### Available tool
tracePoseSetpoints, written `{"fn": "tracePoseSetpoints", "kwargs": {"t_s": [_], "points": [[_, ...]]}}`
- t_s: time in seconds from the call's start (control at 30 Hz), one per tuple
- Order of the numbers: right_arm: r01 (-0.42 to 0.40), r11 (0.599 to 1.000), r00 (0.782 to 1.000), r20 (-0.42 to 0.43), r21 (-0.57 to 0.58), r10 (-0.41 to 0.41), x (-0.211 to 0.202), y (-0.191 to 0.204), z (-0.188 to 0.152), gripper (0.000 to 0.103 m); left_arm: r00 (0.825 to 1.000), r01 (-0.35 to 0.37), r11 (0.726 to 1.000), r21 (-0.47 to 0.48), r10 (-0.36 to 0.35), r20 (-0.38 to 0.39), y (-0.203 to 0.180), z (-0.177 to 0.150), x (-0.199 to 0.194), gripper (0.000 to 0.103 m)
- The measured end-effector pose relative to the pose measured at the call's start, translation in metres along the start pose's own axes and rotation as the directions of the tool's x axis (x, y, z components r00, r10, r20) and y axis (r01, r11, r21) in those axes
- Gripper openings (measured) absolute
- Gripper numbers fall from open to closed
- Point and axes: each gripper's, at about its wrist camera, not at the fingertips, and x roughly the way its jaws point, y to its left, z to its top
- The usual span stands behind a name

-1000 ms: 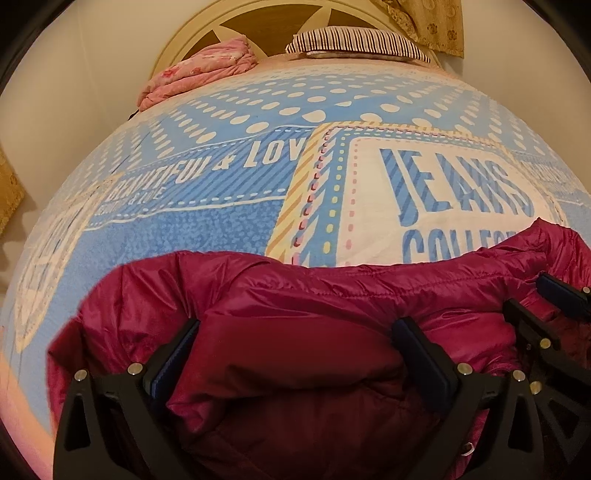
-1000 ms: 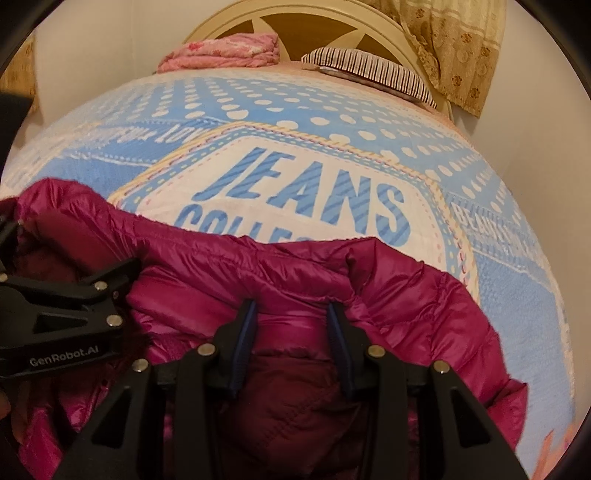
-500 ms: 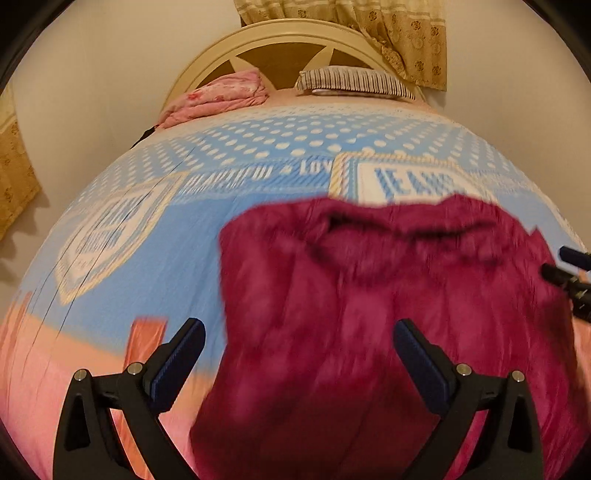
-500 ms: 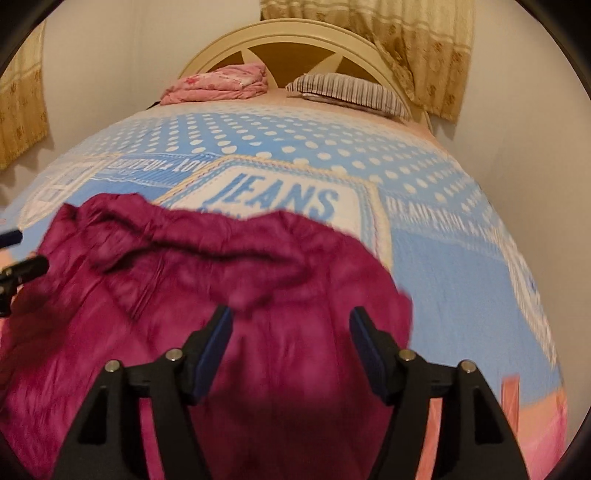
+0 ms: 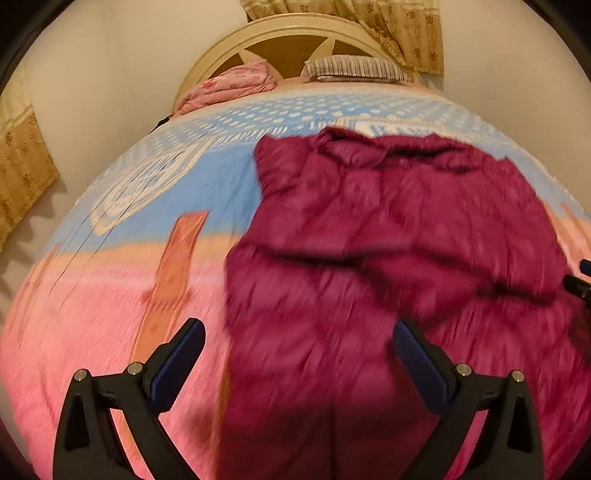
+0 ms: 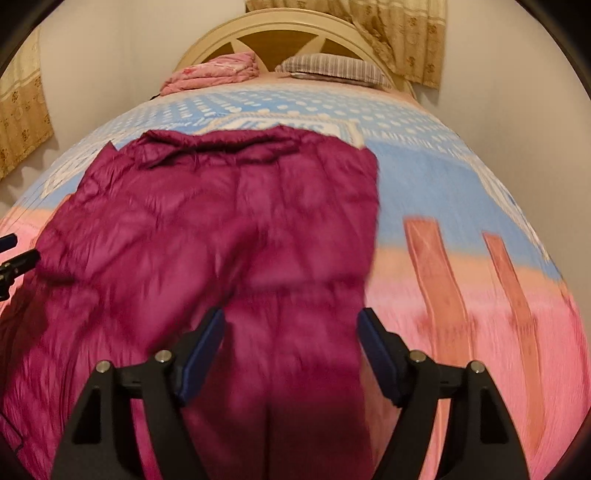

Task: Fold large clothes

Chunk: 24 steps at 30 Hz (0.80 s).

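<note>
A magenta puffer jacket (image 5: 388, 240) lies spread on the bed, its far edge bunched; in the right wrist view the jacket (image 6: 221, 221) fills the left and middle. My left gripper (image 5: 299, 343) hovers open over its near left part, with the left finger over the pink cover. My right gripper (image 6: 291, 328) hangs above the jacket's near right part. Its jaws are opening, and fabric shows below the gap but the pads do not press on it. Each view catches the other gripper's tip at its edge: the right gripper (image 5: 580, 280) and the left gripper (image 6: 14, 258).
The bed cover (image 5: 110, 314) is blue further back and pink near me, with orange stripes (image 6: 439, 280). A folded pink blanket (image 5: 229, 86) and a striped pillow (image 5: 354, 68) lie by the cream headboard (image 6: 288, 26). Curtains hang at both sides, close to the walls.
Both grippers have pulled back from the jacket's far edge towards the near end of the bed. The right jaws have widened off the fabric. The jacket now lies spread out.
</note>
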Motion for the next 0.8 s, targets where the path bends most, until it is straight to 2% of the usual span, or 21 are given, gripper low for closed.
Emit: {"fn": "tracePoseSetpoints", "kwargs": {"t_s": [0.2,0.5,0.7,0.8], "points": [[0.014,0.997,1.0,-0.022,0.07,-0.013,-0.026,-0.015,-0.048,0.076,0.999,-0.043,0.998,-0.041,0.043,0.004,0.026,-0.044,-0.026,0.102],[0.036,0.993,0.999,-0.019,0.116,-0.034,-0.058,-0.02,-0.092,0.078,1.0,-0.019,0.998,-0.055,0.018,-0.013,0.04,-0.098,-0.053,0.102],[0.024,0.988,1.0,-0.015,0.152,-0.022,-0.08,-0.022,-0.119,0.079,0.998,0.044,0.994,-0.104,-0.047,-0.029,0.057,-0.13,-0.067,0.102],[0.023,0.991,1.0,-0.017,0.132,-0.021,-0.091,-0.015,-0.136,0.079,0.999,0.049,0.994,-0.097,-0.051,-0.014,0.057,-0.139,-0.075,0.102]]}}
